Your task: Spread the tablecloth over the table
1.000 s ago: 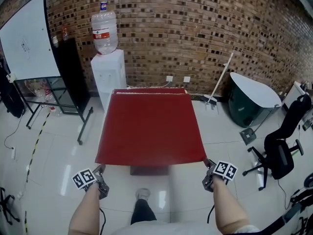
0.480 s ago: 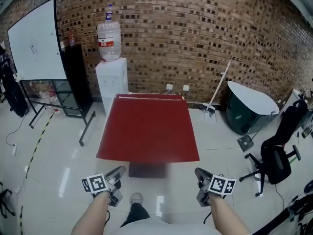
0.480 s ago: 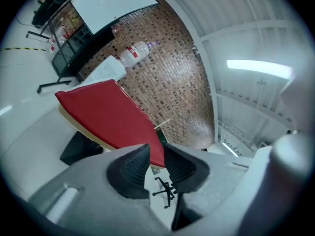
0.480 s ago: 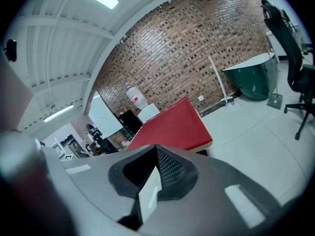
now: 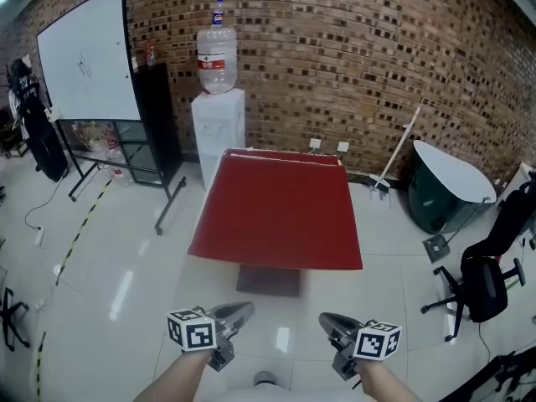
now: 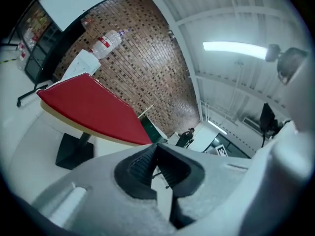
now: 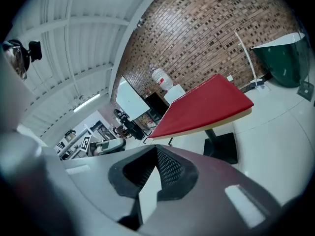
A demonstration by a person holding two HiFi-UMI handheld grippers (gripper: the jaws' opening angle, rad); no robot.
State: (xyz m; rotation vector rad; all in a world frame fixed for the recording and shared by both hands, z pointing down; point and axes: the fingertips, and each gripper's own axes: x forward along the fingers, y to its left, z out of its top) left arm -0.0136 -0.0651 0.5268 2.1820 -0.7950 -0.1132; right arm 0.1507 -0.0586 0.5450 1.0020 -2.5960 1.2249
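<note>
The red tablecloth (image 5: 280, 212) lies flat over the square table, its near edge hanging a little over the tabletop. In the head view both grippers are low in the picture, well short of the table's near edge and apart from the cloth. My left gripper (image 5: 240, 310) is shut with nothing between its jaws, and my right gripper (image 5: 327, 319) is shut and empty too. The left gripper view has the tablecloth (image 6: 88, 104) far off beyond the closed left gripper (image 6: 156, 149). The right gripper view likewise has the tablecloth (image 7: 202, 107) in the distance past the closed right gripper (image 7: 156, 151).
The table's dark base (image 5: 268, 280) stands on the glossy white floor. Behind the table are a water dispenser (image 5: 219, 115), a black cabinet (image 5: 159, 111) and a whiteboard (image 5: 88, 53). To the right are a broom (image 5: 398, 153), a green curved desk (image 5: 448, 182) and an office chair (image 5: 494, 258).
Both grippers have left the cloth's near corners and drawn back toward me and upward. Their jaws have closed. The table now sits farther off.
</note>
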